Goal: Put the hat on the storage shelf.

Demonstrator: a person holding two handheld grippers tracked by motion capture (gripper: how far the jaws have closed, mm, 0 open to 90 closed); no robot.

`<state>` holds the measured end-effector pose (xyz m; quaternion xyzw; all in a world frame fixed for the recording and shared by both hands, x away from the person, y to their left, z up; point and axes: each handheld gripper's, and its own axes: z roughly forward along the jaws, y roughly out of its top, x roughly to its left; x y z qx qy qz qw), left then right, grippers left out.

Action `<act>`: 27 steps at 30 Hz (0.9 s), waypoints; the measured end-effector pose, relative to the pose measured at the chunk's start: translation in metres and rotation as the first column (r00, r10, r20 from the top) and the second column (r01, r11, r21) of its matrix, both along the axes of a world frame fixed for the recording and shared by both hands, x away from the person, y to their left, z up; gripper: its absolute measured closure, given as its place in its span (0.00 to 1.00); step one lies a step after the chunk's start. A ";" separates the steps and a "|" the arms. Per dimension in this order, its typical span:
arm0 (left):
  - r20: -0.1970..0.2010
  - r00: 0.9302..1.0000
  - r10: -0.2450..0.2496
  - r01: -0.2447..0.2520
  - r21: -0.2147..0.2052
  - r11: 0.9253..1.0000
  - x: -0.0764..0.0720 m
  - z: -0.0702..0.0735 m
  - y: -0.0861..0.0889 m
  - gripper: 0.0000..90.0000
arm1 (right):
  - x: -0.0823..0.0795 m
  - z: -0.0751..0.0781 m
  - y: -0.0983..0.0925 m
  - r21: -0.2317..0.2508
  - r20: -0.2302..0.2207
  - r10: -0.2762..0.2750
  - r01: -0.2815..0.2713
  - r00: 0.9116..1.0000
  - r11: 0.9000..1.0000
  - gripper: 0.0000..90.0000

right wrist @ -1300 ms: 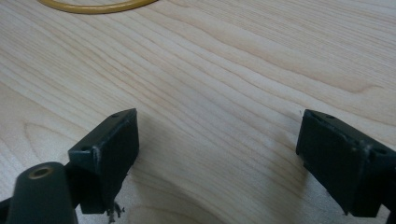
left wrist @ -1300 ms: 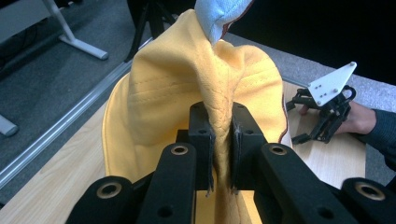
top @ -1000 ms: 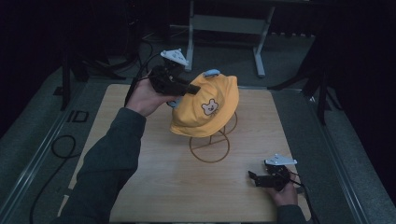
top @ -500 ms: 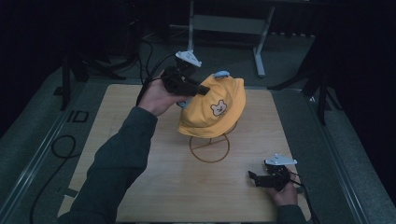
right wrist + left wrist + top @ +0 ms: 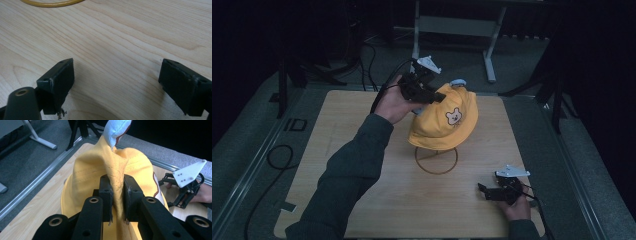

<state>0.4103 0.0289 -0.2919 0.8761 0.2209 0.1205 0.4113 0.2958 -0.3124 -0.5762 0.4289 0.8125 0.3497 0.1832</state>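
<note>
A yellow child's hat (image 5: 444, 120) with a bear face and a light blue ear (image 5: 457, 82) hangs over a wire stand, whose ring base (image 5: 436, 160) rests on the wooden table (image 5: 337, 150). My left gripper (image 5: 434, 96) is shut on a fold of the hat's crown; in the left gripper view the yellow fabric (image 5: 117, 177) is pinched between the jaws of the left gripper (image 5: 117, 200), with the blue ear (image 5: 115, 130) sticking up beyond. My right gripper (image 5: 484, 191) rests open on the table at the front right, and the right gripper (image 5: 116, 85) has bare wood between its jaws.
A metal rail (image 5: 262, 155) runs along the table's left edge, with cables (image 5: 272, 155) on the grey floor beside it. A white stand frame (image 5: 452, 25) sits behind the table. The yellow ring's edge (image 5: 50, 3) appears at the top of the right gripper view.
My left gripper has moved right and slightly back, pulling the hat with it, so the hat now sits farther right over the stand. The right gripper has stayed put.
</note>
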 end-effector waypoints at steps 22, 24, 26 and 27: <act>-0.032 0.999 0.032 -0.033 -0.008 0.999 0.011 -0.027 -0.013 0.85 | 0.000 0.000 0.000 -0.001 0.001 0.003 -0.003 1.000 1.000 0.14; -0.031 0.999 0.036 -0.036 -0.008 0.999 0.011 -0.026 -0.013 0.83 | 0.000 0.000 0.000 -0.001 0.001 0.003 -0.003 1.000 1.000 0.14; -0.032 0.998 0.046 -0.047 -0.018 0.999 0.011 -0.026 -0.013 0.77 | 0.000 0.000 0.000 -0.001 0.002 0.003 -0.003 1.000 1.000 0.15; -0.035 0.998 0.051 -0.051 -0.024 0.998 0.012 -0.026 -0.012 0.73 | 0.000 0.000 0.000 -0.001 0.002 0.003 -0.003 1.000 1.000 0.15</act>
